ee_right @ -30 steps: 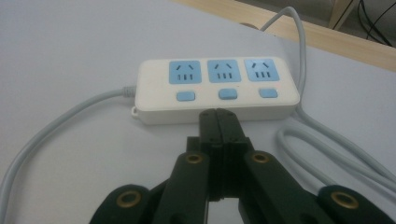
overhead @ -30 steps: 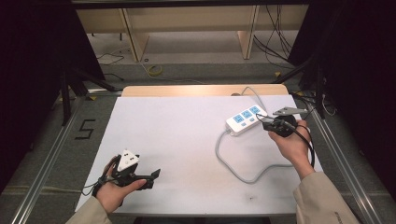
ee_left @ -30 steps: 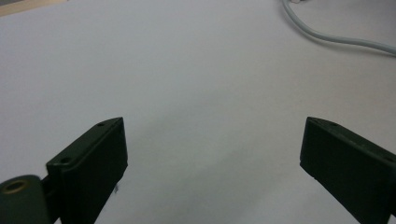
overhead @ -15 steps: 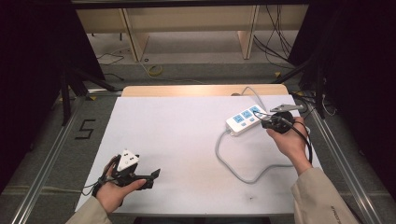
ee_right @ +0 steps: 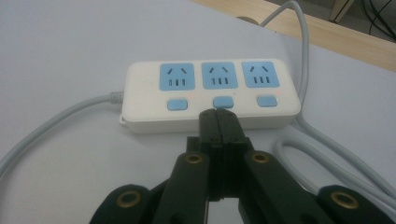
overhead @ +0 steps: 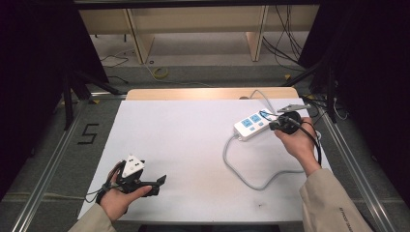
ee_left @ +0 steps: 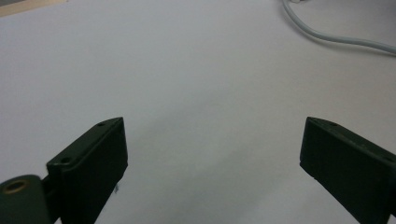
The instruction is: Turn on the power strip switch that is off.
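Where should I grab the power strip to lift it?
Probably across the power strip's short width at mid-body, from above: its two long sides are flat and parallel. Avoid the end where the cable exits. The right hand-held gripper would need opening first.

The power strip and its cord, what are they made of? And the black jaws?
The power strip looks like smooth, slightly glossy white plastic with blue plastic buttons and socket faces. Its cord seems grey rubbery sheathing, since it bends in soft loops. The right gripper has matte black jaws, shut, likely plastic or painted metal; brass-coloured rivets show.

Black tongs (ee_right: 218,122) with brass screws; beige sleeves (overhead: 333,203)
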`<state>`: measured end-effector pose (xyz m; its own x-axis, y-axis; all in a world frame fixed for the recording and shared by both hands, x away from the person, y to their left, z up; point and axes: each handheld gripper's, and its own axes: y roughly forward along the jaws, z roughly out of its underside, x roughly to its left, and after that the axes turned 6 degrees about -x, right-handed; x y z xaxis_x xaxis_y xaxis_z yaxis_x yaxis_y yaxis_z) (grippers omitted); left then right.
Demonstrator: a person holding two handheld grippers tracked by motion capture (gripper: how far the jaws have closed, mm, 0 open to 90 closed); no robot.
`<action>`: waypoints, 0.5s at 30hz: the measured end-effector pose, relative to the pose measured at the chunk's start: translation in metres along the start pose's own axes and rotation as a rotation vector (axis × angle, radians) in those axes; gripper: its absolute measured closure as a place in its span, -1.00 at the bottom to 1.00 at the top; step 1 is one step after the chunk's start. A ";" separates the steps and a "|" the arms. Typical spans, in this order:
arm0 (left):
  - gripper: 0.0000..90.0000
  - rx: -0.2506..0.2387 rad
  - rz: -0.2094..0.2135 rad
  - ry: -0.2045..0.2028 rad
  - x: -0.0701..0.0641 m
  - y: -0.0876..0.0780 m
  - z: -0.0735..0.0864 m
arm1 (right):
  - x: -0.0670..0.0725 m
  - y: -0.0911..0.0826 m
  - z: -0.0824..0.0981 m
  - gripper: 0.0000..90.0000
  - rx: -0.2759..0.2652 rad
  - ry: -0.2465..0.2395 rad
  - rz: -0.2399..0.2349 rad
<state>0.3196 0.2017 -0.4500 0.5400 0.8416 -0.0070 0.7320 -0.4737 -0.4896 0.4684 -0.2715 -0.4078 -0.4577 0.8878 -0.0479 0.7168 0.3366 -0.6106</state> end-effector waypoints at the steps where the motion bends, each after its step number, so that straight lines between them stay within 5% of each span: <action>1: -0.84 -0.002 0.000 0.001 0.000 0.000 0.000 | 0.000 0.001 -0.001 1.00 0.003 0.001 0.001; 15: -0.84 0.001 0.001 0.000 0.000 0.000 0.000 | -0.003 0.007 -0.008 1.00 0.019 -0.004 0.006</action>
<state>0.3196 0.2014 -0.4501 0.5409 0.8411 -0.0081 0.7310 -0.4748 -0.4900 0.4792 -0.2693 -0.4051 -0.4558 0.8884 -0.0547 0.7091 0.3253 -0.6255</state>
